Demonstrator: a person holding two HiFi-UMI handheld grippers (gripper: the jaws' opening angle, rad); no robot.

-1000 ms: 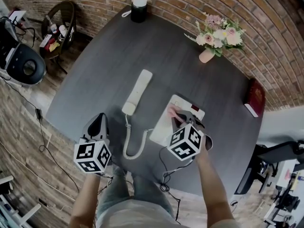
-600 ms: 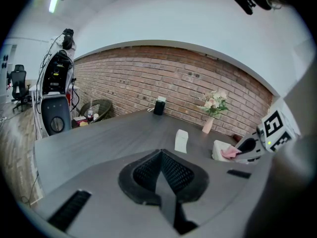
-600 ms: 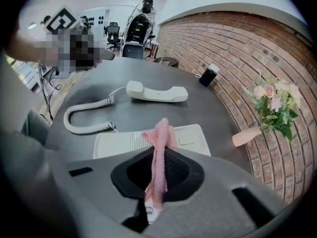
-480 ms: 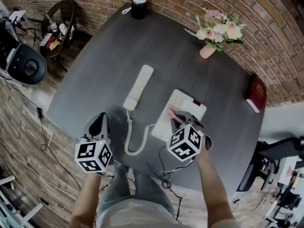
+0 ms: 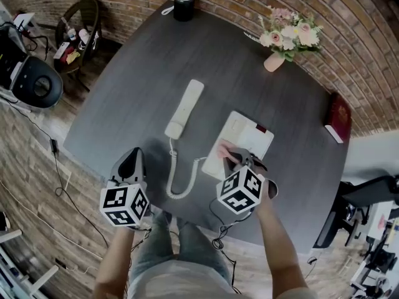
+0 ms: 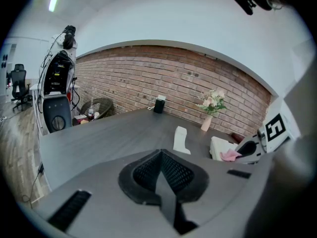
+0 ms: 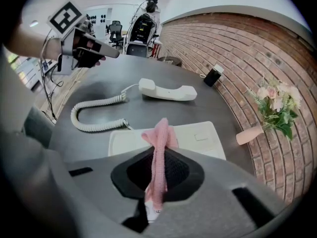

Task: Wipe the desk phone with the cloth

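The white desk phone base [image 5: 243, 139] lies on the dark round table [image 5: 137, 80], also seen as the phone base [image 7: 203, 135]. Its handset [image 5: 185, 108] rests off the base to the left, joined by a coiled cord [image 5: 181, 178]; the handset [image 7: 167, 90] and cord [image 7: 94, 110] show too. My right gripper [image 5: 235, 159] is shut on a pink cloth [image 7: 159, 155] and presses the cloth [image 5: 225, 151] onto the base's near left part. My left gripper [image 5: 132, 162] hovers shut and empty near the table's front edge, left of the cord.
A pink vase of flowers [image 5: 282, 42] and a black cylinder [image 5: 184, 2] stand at the far rim. A dark red book [image 5: 338, 118] lies at the right edge. A wicker stand [image 5: 78, 27] and equipment sit on the floor to the left.
The right gripper with the cloth has stayed on the base's near left part while the view shifted slightly. The left gripper has barely moved.
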